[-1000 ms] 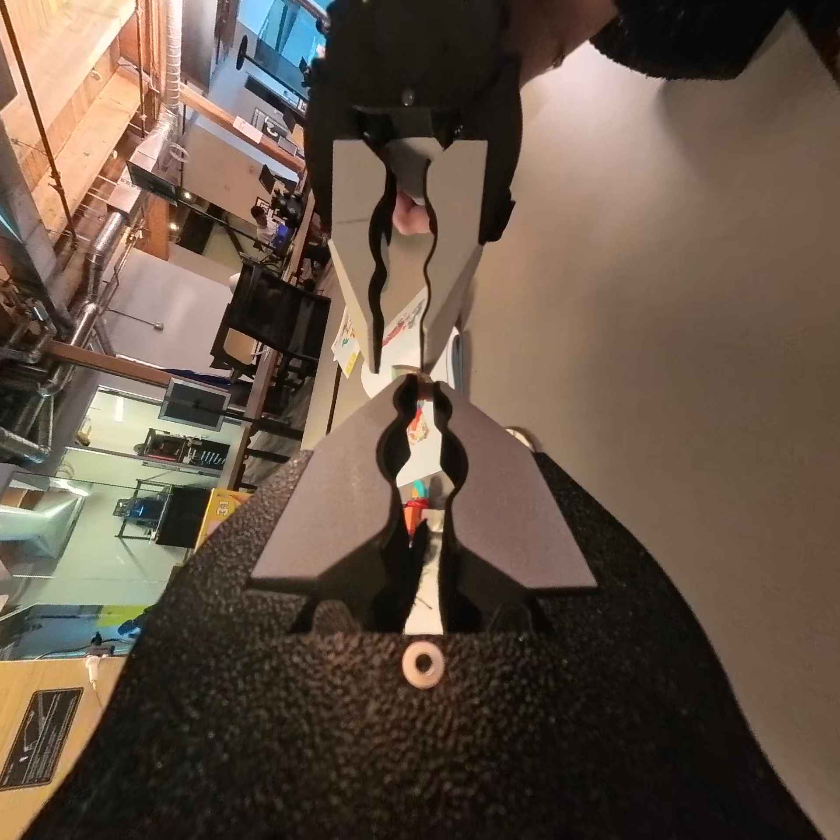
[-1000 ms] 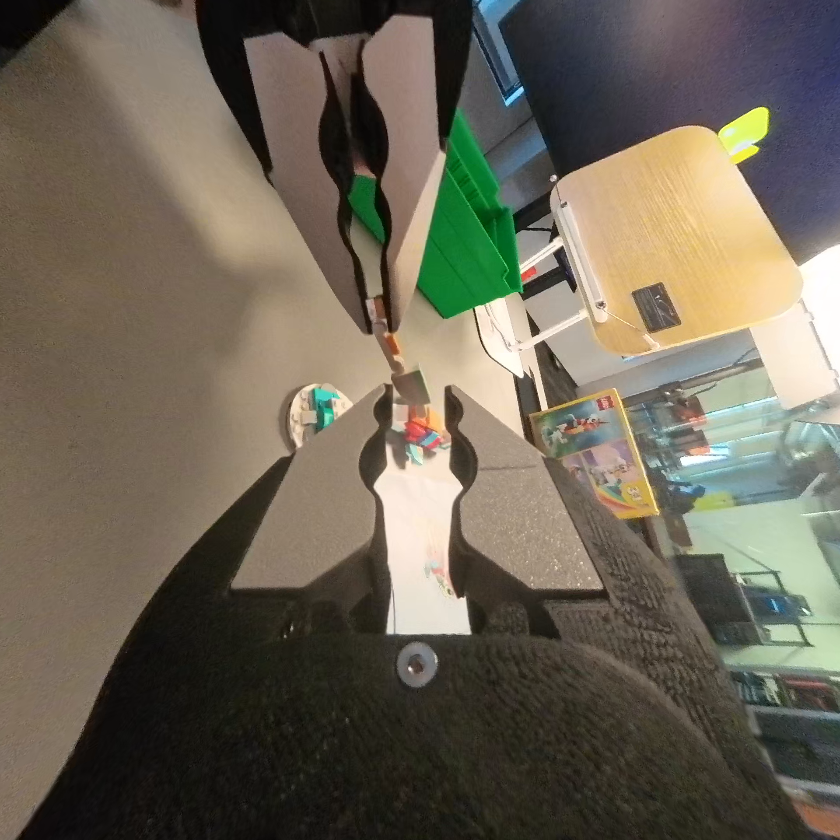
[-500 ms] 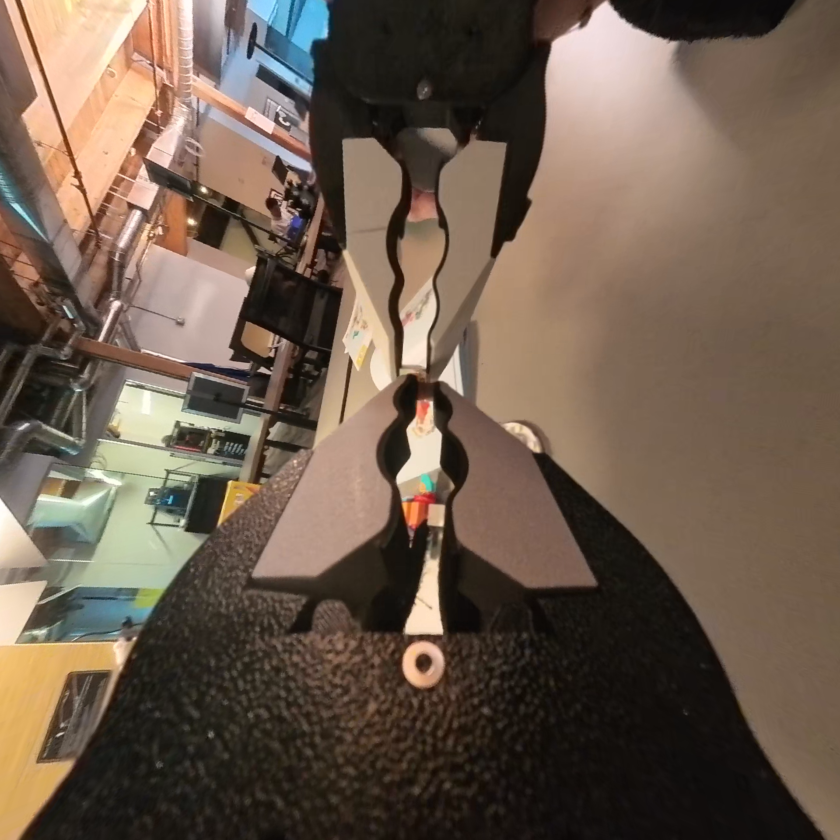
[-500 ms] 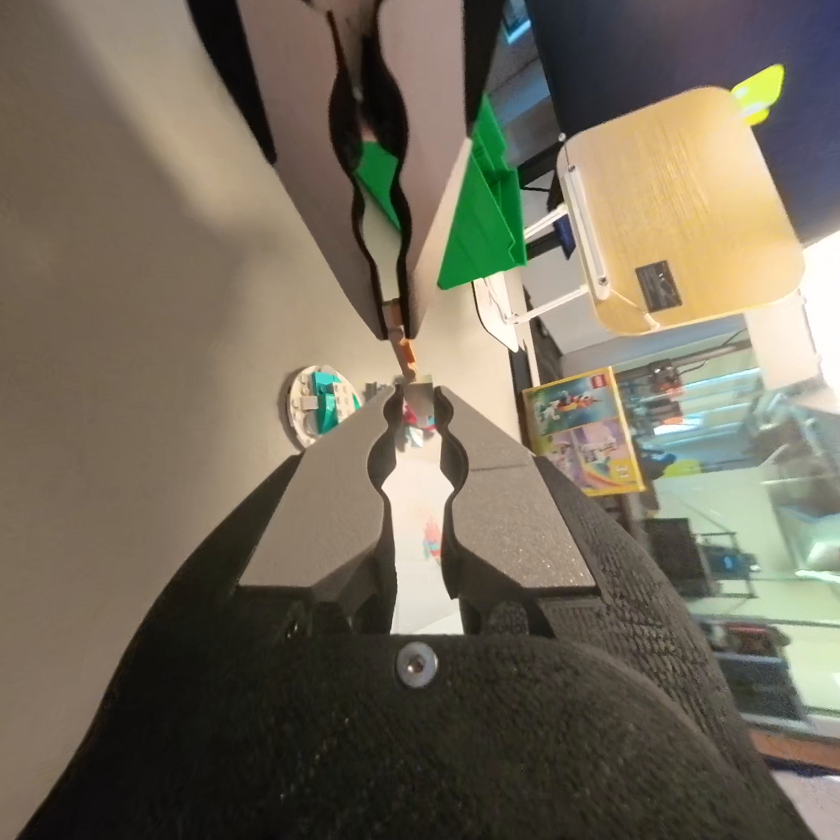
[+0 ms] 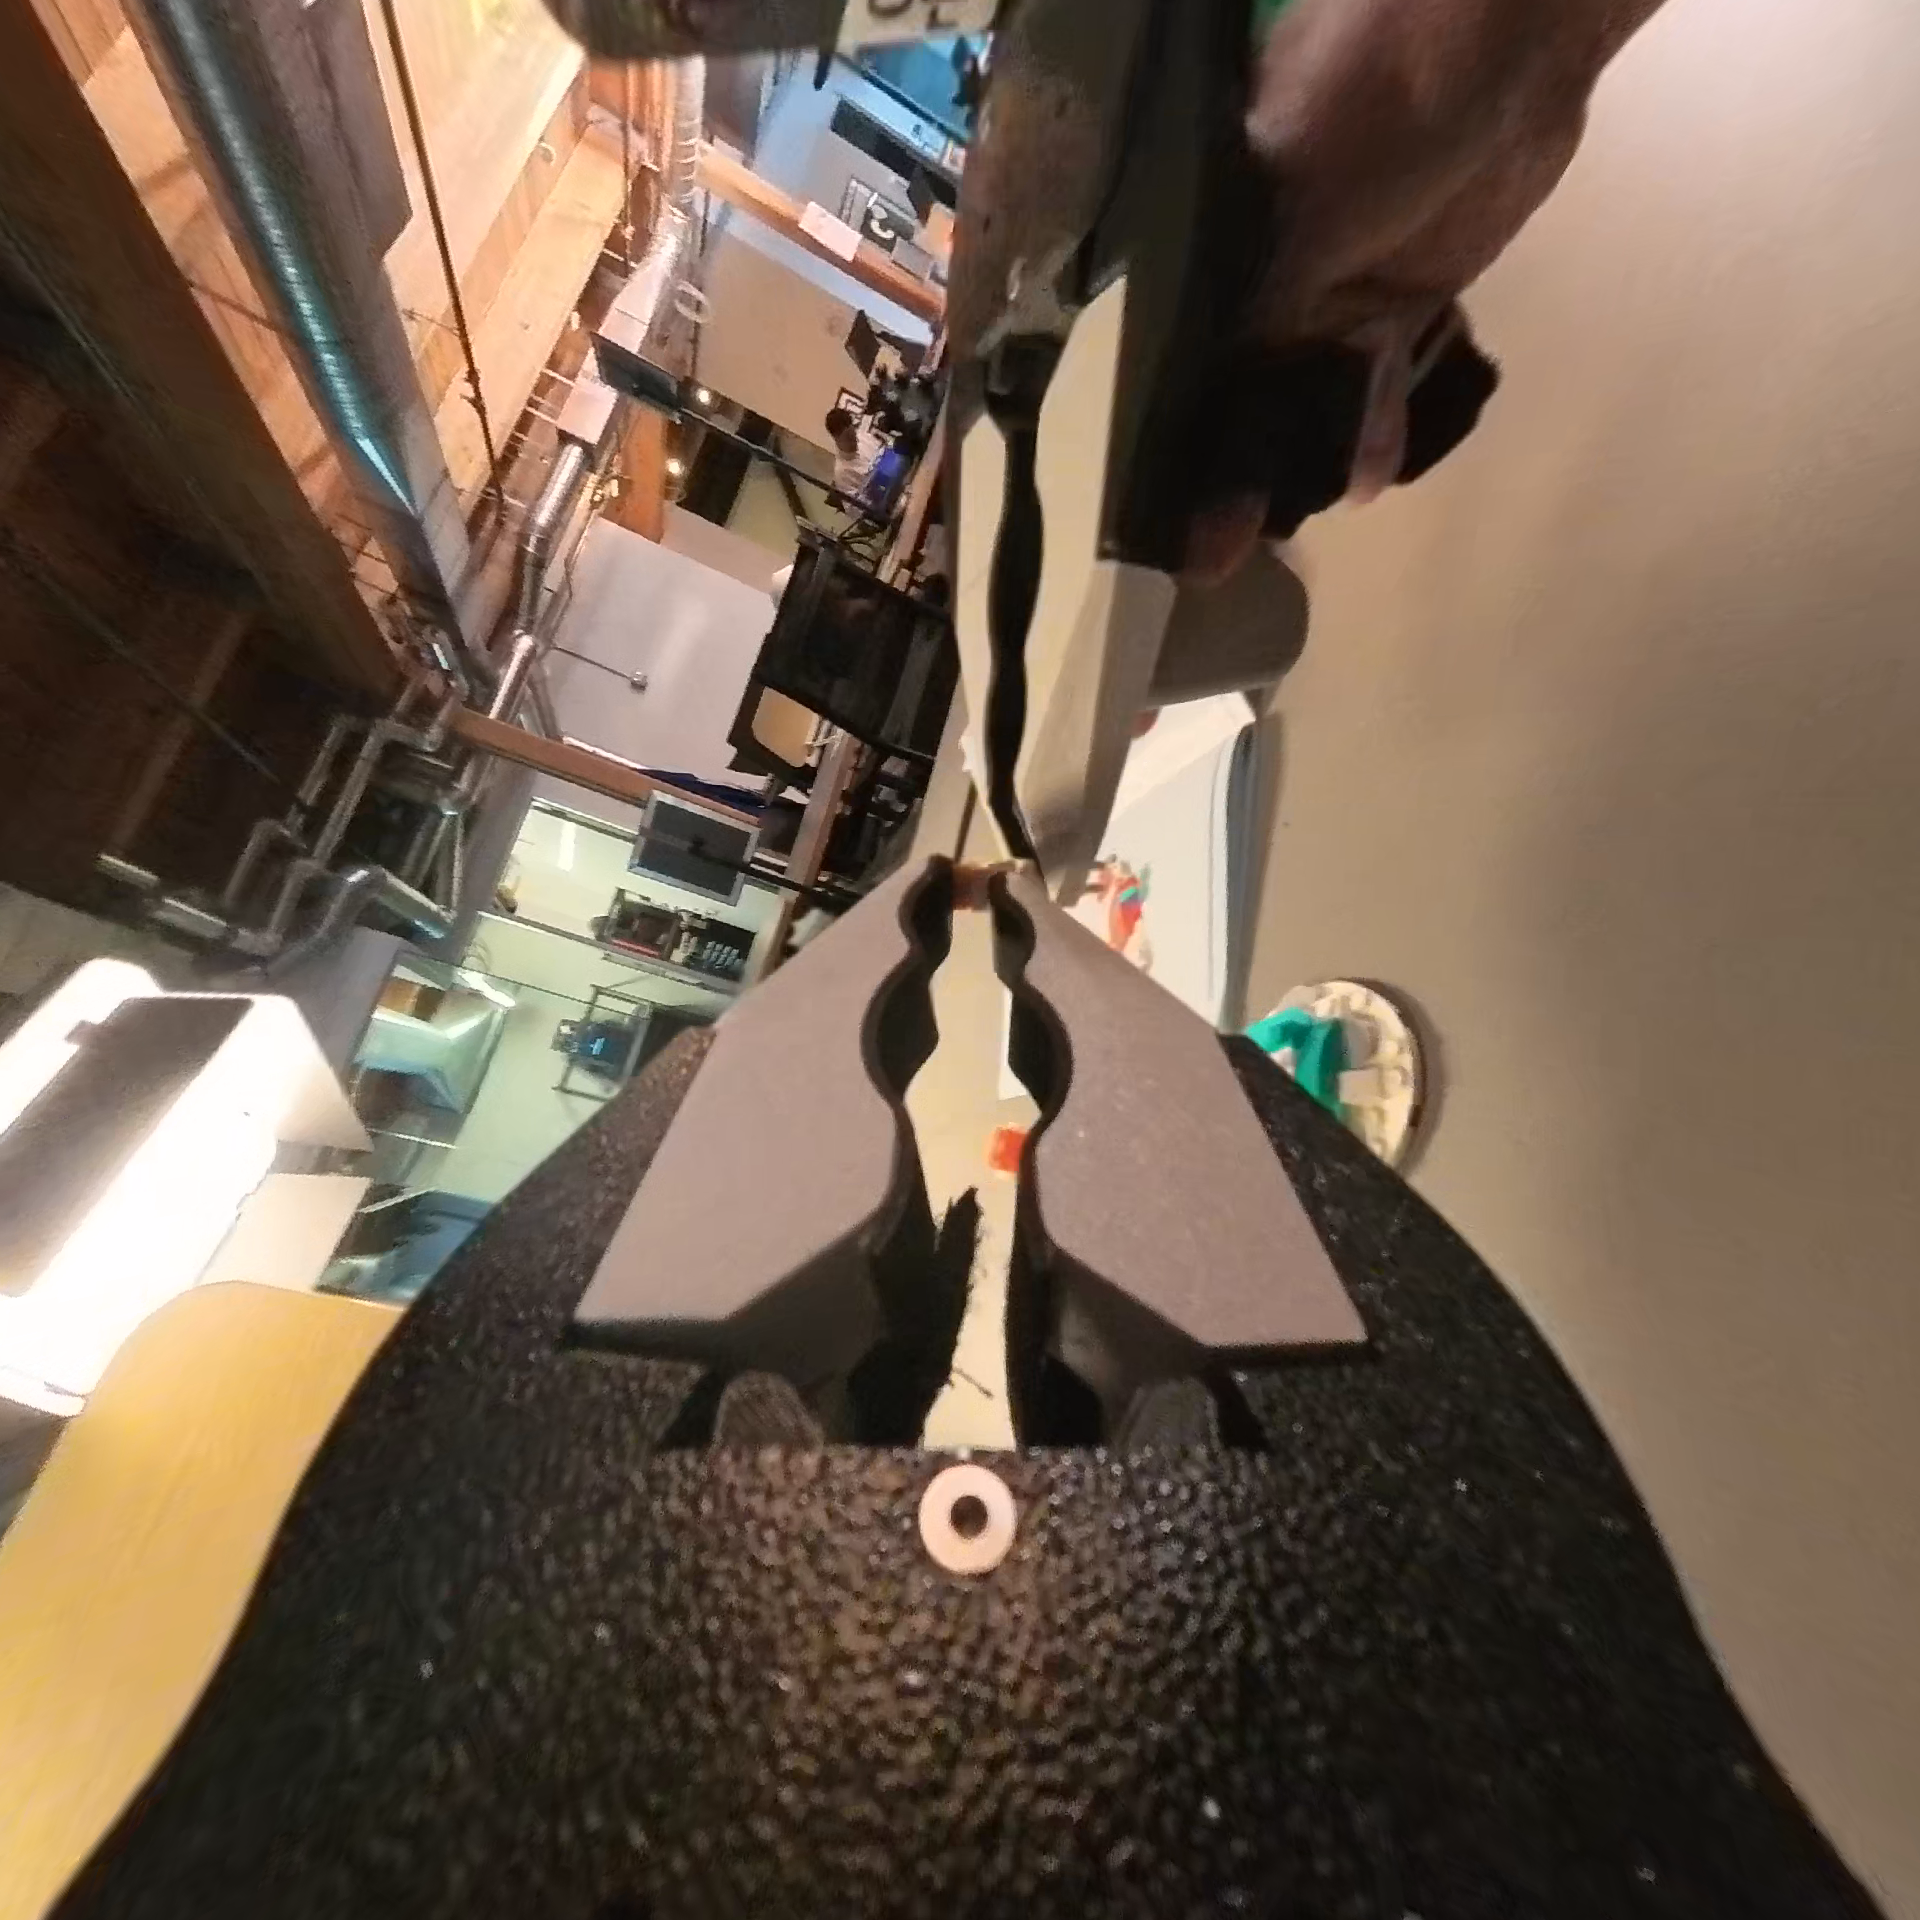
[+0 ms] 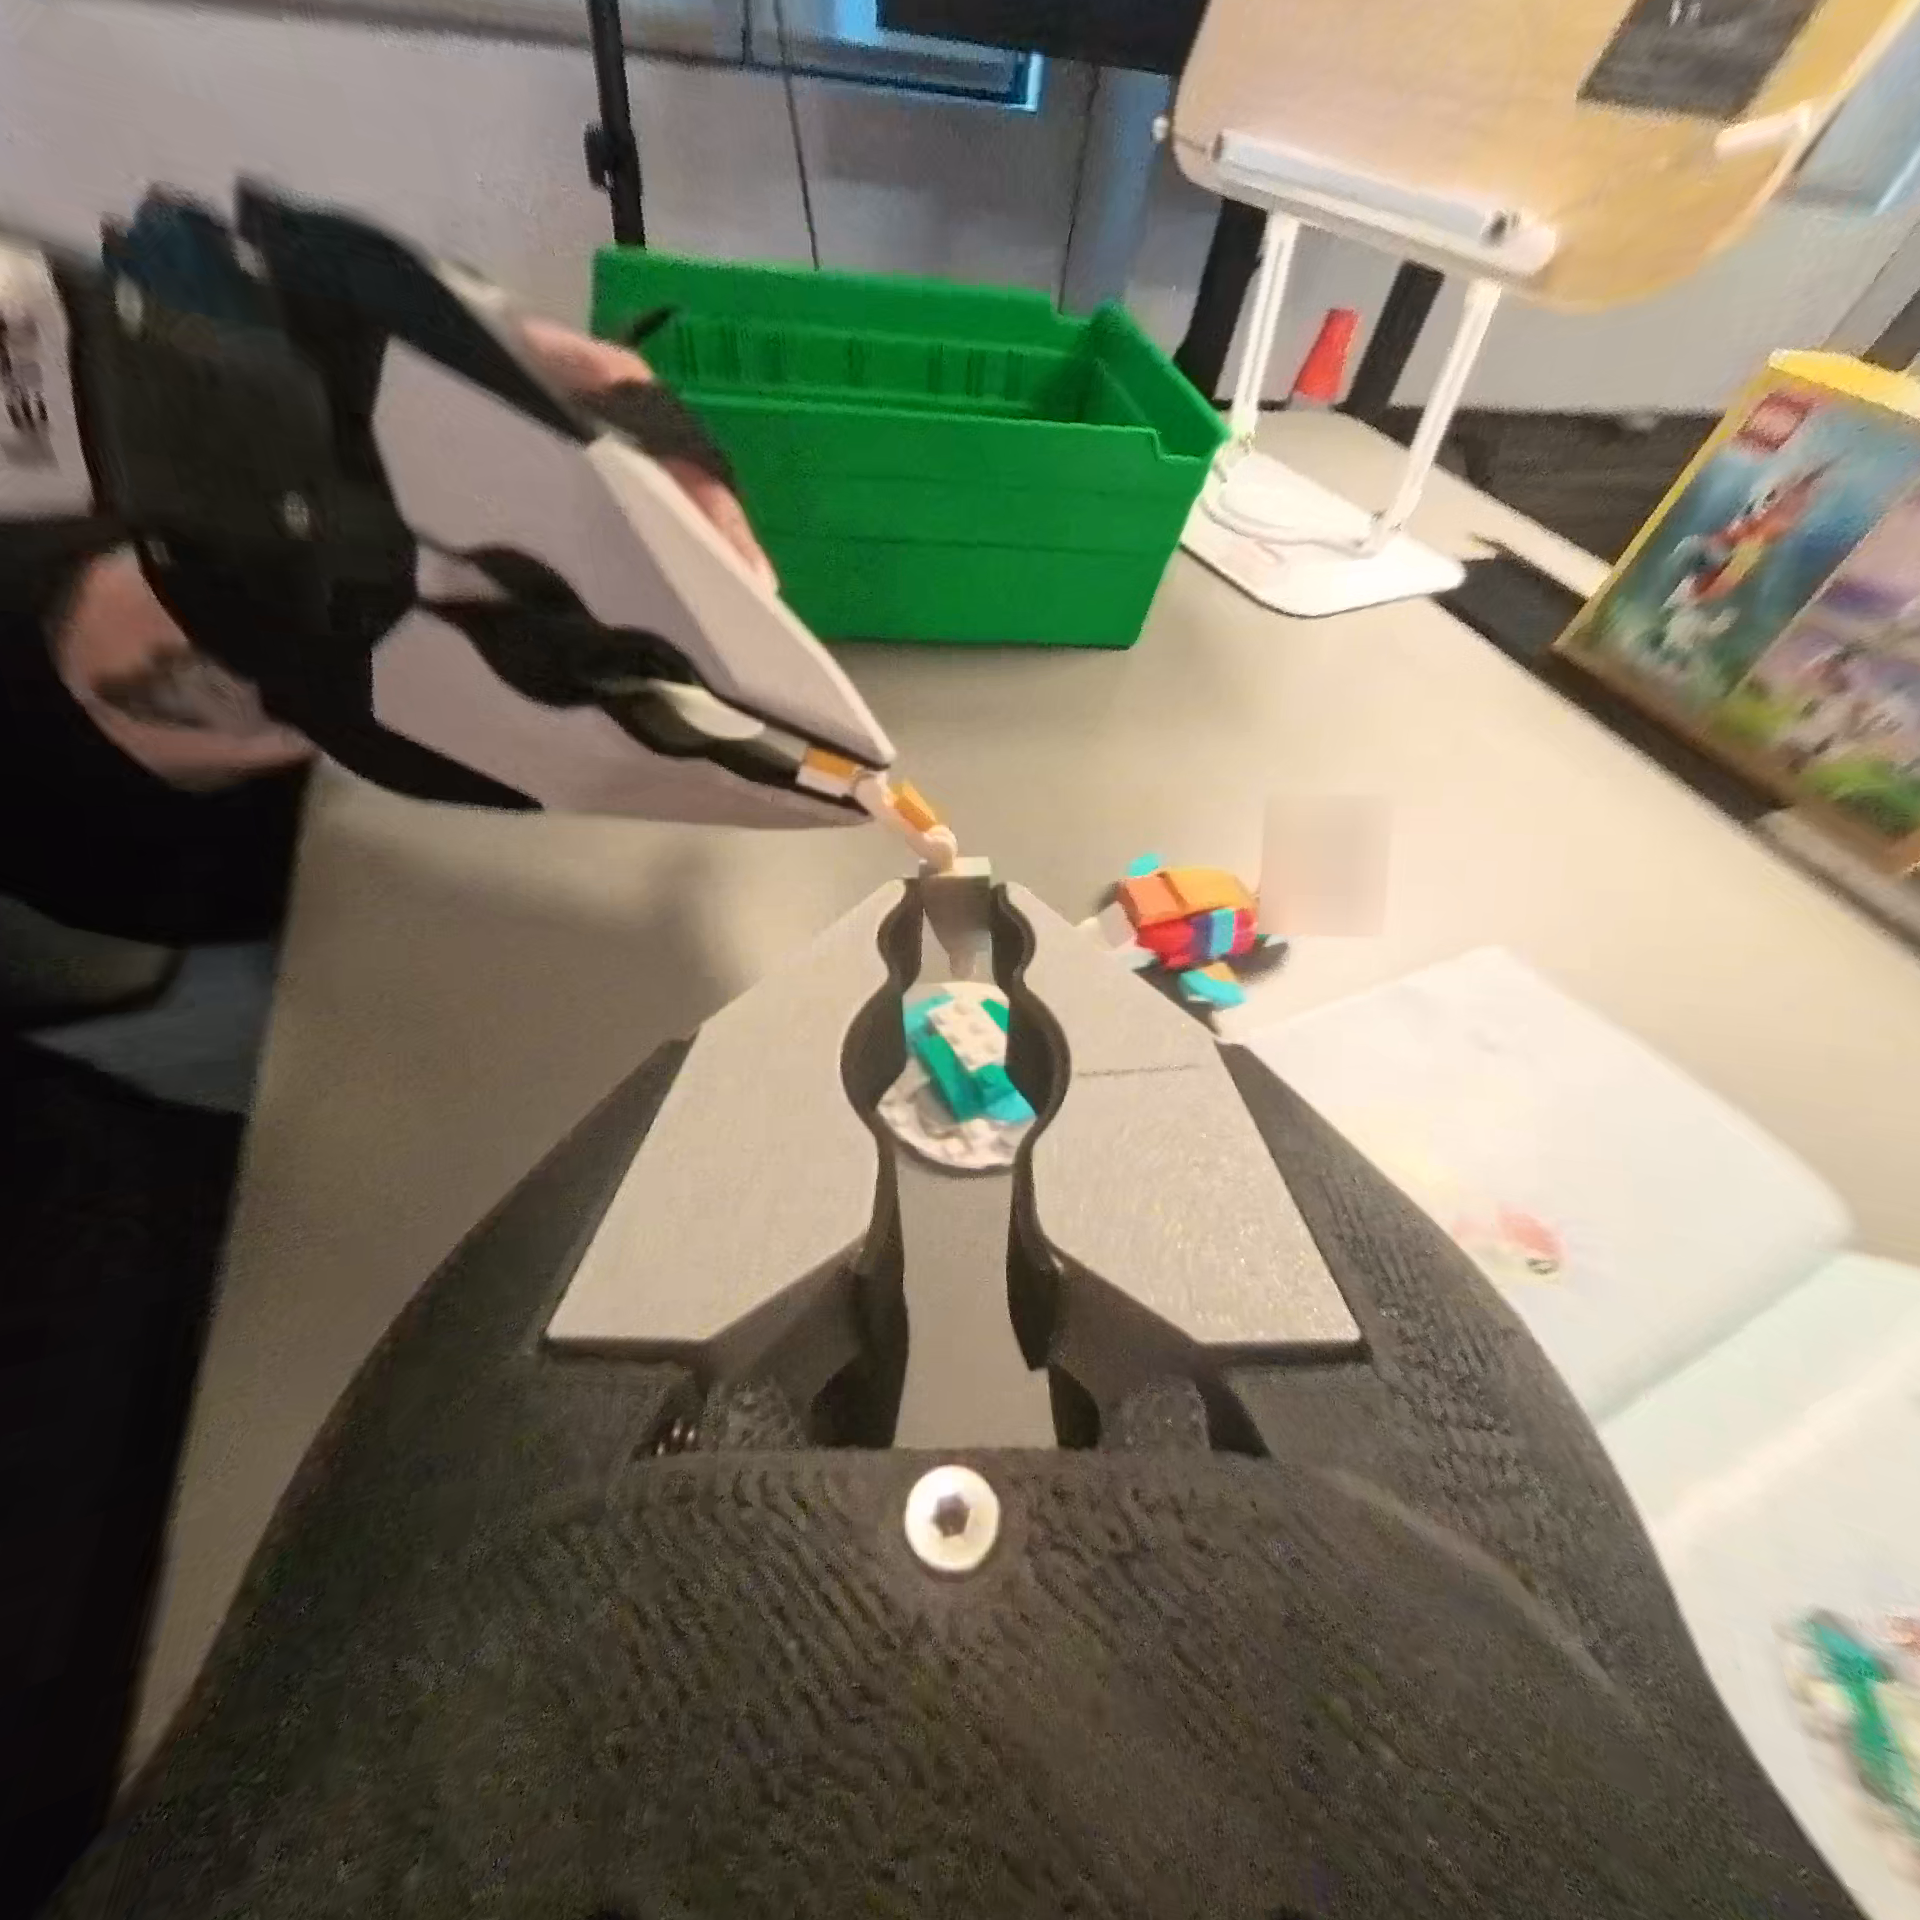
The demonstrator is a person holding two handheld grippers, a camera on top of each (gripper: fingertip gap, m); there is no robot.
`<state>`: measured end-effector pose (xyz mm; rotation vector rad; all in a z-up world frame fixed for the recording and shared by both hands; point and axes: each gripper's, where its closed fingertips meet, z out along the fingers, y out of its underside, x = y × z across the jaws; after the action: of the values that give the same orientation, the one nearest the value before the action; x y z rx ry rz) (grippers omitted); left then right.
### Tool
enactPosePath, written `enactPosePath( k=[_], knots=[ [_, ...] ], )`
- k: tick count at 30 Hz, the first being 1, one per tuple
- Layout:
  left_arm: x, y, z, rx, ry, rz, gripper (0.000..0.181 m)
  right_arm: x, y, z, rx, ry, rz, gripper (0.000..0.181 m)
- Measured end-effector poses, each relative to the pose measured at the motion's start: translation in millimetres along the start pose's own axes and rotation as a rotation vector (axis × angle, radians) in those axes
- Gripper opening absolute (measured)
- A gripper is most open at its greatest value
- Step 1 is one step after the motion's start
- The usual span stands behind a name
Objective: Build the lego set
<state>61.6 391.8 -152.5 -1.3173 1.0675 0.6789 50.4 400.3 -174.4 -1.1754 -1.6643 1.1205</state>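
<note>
Orange-and-white jointed piece (image 6: 902,808) pinched in left claw (image 6: 868,795), its end touching grey brick (image 6: 961,883) gripped by right claw (image 6: 958,885) — both above counter (image 6: 520,935).

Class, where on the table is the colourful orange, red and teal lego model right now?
In the right wrist view, the colourful lego model sits on the table just right of the right gripper, beside the open instruction booklet, with the green bin behind.
</note>
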Motion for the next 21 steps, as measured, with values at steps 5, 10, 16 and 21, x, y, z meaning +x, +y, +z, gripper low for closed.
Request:
enactPosePath(
  k=[5, 10, 16, 21],
  knots=[
    [-1, 1, 5, -0.041, -0.068, 0.126, 0.004, 2, 0, 2, 0.047, -0.079, 0.294, 0.011],
    [0, -4, 4, 0.029, -0.031, -0.112, 0.034, 4, -2, -2, 0.096, -0.169, 0.483, 0.011],
    [11, -17, 1, 0.194, 0.204, -0.482, 0.063, -6, -21, -17, 0.196, -0.553, 0.943, 0.010],
    [-13, -38, -8, 0.402, 0.365, -0.840, 0.066, -23, -36, -40, 0.228, -0.913, 1.106, 0.011]
  ],
)
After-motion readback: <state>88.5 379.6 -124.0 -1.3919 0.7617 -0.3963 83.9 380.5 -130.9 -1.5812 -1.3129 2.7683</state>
